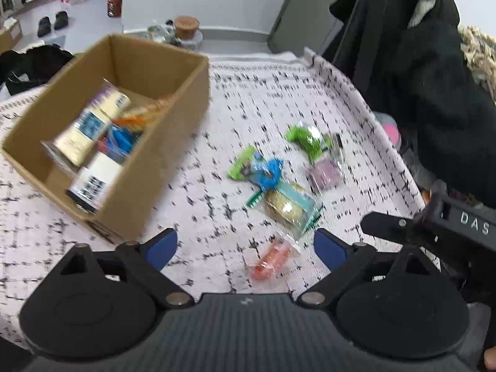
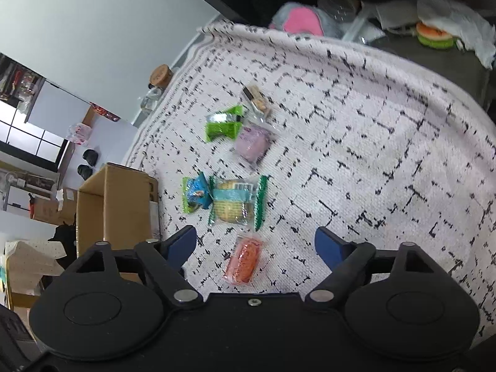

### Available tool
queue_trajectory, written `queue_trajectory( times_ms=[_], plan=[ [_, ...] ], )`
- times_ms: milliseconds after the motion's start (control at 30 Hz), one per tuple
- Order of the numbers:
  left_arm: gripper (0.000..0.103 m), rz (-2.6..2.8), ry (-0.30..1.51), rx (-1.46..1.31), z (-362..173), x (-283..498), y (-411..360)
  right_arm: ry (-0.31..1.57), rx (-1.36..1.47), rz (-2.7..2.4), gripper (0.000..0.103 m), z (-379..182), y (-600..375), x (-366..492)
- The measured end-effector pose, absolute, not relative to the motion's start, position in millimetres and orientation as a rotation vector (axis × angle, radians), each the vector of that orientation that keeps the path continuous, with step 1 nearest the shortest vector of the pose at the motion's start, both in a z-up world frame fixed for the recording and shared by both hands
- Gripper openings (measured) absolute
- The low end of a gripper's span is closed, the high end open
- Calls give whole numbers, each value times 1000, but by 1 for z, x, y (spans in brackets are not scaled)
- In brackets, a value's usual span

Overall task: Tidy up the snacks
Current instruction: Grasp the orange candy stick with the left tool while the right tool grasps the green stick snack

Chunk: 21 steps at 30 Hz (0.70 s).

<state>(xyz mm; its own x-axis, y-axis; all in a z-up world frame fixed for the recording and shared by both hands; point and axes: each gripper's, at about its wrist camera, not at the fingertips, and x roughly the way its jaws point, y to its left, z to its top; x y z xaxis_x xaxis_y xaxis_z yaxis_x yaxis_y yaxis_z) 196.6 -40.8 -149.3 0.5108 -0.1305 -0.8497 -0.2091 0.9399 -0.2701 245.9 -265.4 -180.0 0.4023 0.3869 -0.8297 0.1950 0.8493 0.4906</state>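
A cardboard box [image 1: 173,99] on the patterned cloth holds several snack packs. Loose on the cloth lie a green pack [image 1: 305,138], a purple pack [image 1: 324,175], a blue-and-green pack [image 1: 257,169], a clear biscuit pack with green ends [image 1: 290,206] and an orange pack [image 1: 272,259]. My left gripper [image 1: 246,248] is open, low over the orange pack, which lies between its blue pads untouched. My right gripper [image 2: 255,241] is open too, over the same orange pack [image 2: 245,260]. Beyond it sit the biscuit pack [image 2: 237,203] and the box [image 2: 114,204].
A cork-lidded glass jar [image 1: 186,28] stands past the cloth's far edge. A dark coat [image 1: 418,77] hangs at the right. A pink plush item [image 2: 302,20] and a burger-shaped toy [image 2: 434,35] lie off the cloth. A small brown pack [image 2: 257,99] rests farthest away.
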Motion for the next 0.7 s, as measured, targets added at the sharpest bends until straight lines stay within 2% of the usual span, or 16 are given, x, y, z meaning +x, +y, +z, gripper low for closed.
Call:
queue_trajectory(
  times_ms=[167, 267, 333, 600, 667, 700],
  plan=[
    [86, 18, 1074, -360, -169, 207, -52, 1194, 586, 144, 78, -187, -262, 250],
    [77, 11, 1106, -377, -182, 214, -55, 1204, 586, 147, 75, -192, -258, 253],
    [67, 5, 1126, -381, -191, 218, -60, 1217, 580, 158, 73, -196, -253, 255],
    [60, -5, 1178, -373, -221, 231, -73, 1244, 583, 136, 68, -210, -248, 264],
    [52, 3, 1165, -347, -223, 232, -76, 1242, 606, 136, 65, -213, -247, 269],
    [40, 11, 1161, -334, -224, 234, -78, 1238, 621, 134, 65, -214, -246, 272]
  ],
)
